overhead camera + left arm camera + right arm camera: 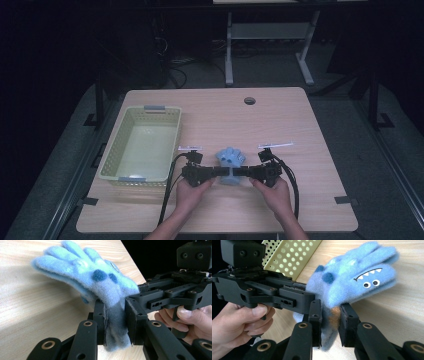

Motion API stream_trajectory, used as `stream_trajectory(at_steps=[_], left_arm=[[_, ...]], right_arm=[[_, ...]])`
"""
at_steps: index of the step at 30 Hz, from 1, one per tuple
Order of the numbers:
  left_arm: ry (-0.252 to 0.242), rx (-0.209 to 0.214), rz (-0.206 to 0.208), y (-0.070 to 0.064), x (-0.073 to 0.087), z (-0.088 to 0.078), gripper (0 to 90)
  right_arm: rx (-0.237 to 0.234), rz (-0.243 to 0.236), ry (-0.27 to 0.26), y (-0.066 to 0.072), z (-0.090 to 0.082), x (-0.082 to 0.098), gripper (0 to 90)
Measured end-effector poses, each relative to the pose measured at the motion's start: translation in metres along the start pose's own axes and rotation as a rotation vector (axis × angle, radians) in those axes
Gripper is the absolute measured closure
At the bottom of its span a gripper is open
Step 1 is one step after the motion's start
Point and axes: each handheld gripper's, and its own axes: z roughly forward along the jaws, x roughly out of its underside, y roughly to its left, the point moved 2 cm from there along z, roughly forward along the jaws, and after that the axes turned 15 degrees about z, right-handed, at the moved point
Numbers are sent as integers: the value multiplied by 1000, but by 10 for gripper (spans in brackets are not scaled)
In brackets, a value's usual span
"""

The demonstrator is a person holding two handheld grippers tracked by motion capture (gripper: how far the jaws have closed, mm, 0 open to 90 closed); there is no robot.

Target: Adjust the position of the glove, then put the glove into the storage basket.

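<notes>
Tongs on both sides are clenching the cuff of a fluffy blue glove (230, 161), left tongs (216, 171) and right tongs (246, 172) meeting over the tabletop (280, 120) beside the basket (142, 145). Being soft, light and floppy, it is probably best gripped at the cuff.

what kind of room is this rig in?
Probably a lab or workshop data-collection station, not a home: a bare wooden table with a cable hole, a second metal-framed bench behind it, loose cables on the dark floor, and only a plastic basket and a blue glove as props.
</notes>
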Motion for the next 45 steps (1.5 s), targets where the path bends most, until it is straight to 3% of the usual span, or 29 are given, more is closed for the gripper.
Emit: stream_trajectory(at_steps=[11, 45], left_arm=[[-10, 5, 22, -1, -10, -7, 718], [-81, -2, 61, 5, -57, -67, 718]], right_arm=[[4, -14, -9, 10, -4, -6, 746], [-66, -87, -41, 70, 3, -50, 748]])
